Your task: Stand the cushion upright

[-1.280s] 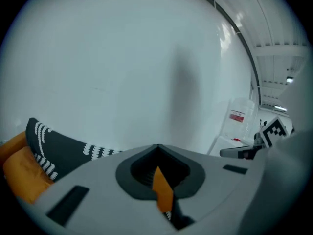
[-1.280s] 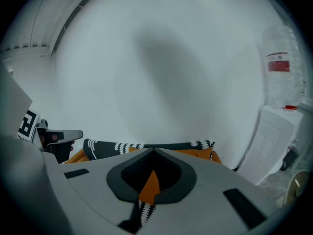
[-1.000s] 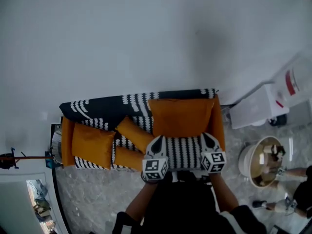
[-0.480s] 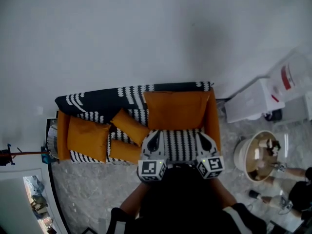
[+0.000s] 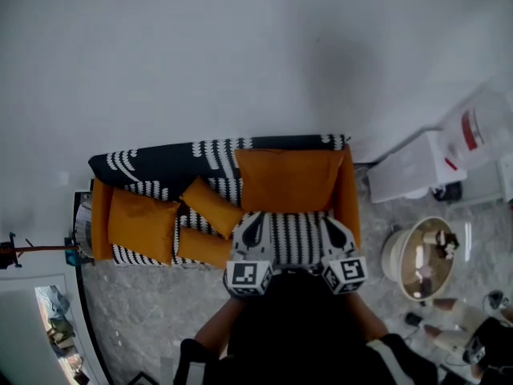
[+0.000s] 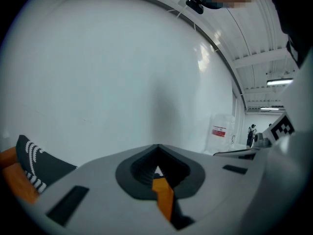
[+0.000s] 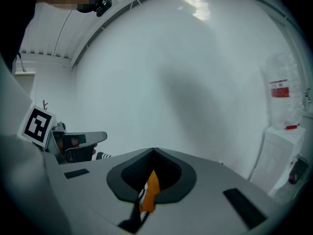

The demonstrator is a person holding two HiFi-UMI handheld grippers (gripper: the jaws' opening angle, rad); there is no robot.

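A soft black-and-white striped fabric cushion (image 5: 295, 243) lies low-centre in the head view, on the patterned sofa (image 5: 160, 163), between the left gripper (image 5: 256, 219) and right gripper (image 5: 329, 220); only their own views show jaws clamping its orange edge (image 6: 164, 198) (image 7: 149, 191).

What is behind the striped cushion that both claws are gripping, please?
A large orange cushion stands behind the striped cushion, against the sofa's dark patterned backrest. Its lower edge is covered.
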